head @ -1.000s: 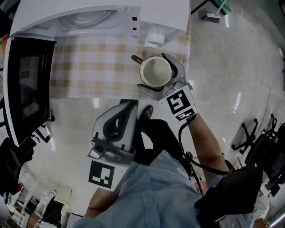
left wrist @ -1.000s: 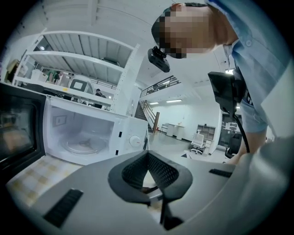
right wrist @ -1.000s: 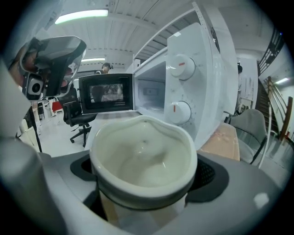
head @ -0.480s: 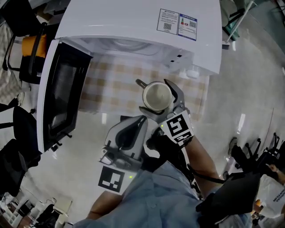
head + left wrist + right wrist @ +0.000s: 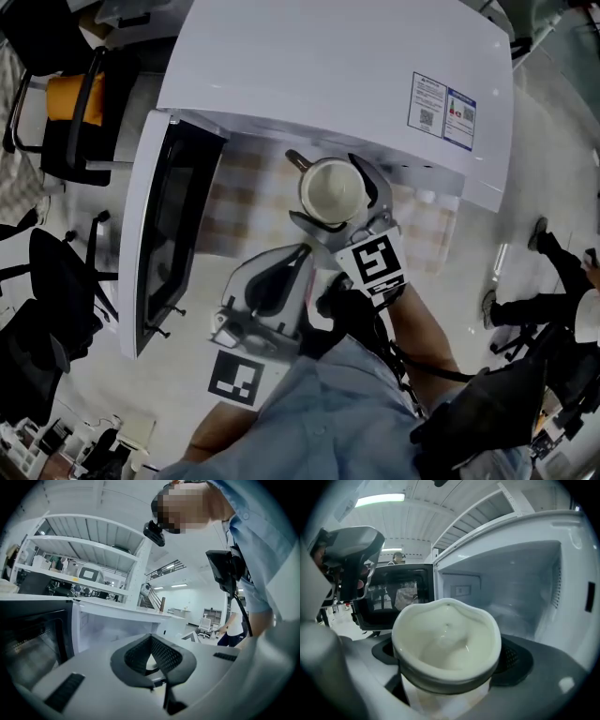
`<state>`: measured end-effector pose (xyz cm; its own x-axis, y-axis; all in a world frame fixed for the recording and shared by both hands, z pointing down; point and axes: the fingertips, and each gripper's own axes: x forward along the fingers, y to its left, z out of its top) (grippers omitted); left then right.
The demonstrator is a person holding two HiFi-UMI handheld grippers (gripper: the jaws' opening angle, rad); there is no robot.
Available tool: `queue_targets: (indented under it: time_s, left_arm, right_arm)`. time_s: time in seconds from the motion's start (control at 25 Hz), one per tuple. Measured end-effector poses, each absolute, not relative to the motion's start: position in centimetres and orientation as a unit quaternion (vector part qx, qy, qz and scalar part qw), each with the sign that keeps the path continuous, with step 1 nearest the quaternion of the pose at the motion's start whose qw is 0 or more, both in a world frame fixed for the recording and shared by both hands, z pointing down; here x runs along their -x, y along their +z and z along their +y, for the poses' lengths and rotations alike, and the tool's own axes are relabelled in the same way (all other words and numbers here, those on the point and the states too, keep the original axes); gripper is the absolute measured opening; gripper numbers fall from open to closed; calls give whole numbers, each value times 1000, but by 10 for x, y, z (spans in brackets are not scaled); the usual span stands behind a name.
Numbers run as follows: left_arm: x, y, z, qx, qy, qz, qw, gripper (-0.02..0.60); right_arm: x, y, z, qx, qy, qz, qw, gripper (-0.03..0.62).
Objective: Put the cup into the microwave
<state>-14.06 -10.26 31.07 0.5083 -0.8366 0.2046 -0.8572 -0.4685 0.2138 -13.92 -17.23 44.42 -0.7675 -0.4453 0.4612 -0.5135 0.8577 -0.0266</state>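
Before the open mouth of the microwave [image 5: 328, 75], over the checked surface [image 5: 239, 202], the right claw [image 5: 330, 195] pinches the upright cream cup [image 5: 331, 187] by its sides. Nearer the person's body, the left claw [image 5: 302, 251] is pressed together, gripping nothing.

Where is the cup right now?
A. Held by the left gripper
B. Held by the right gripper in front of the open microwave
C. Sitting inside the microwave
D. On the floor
B: the right gripper is shut on the cup, which is out in front of the microwave with its door open, not yet inside. The left gripper is shut on nothing.
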Motion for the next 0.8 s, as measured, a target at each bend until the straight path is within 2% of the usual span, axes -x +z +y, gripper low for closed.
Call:
queue_targets:
  time_s: [0.28, 0.8]
  left_arm:
    - [177, 307, -130, -848, 32, -505, 155, 5]
    - [210, 315, -155, -840, 37, -514, 170, 5]
  right_arm:
    - [171, 430, -225, -281, 65, -931, 222, 543]
    - [188, 459, -279, -319, 76, -909, 258, 543]
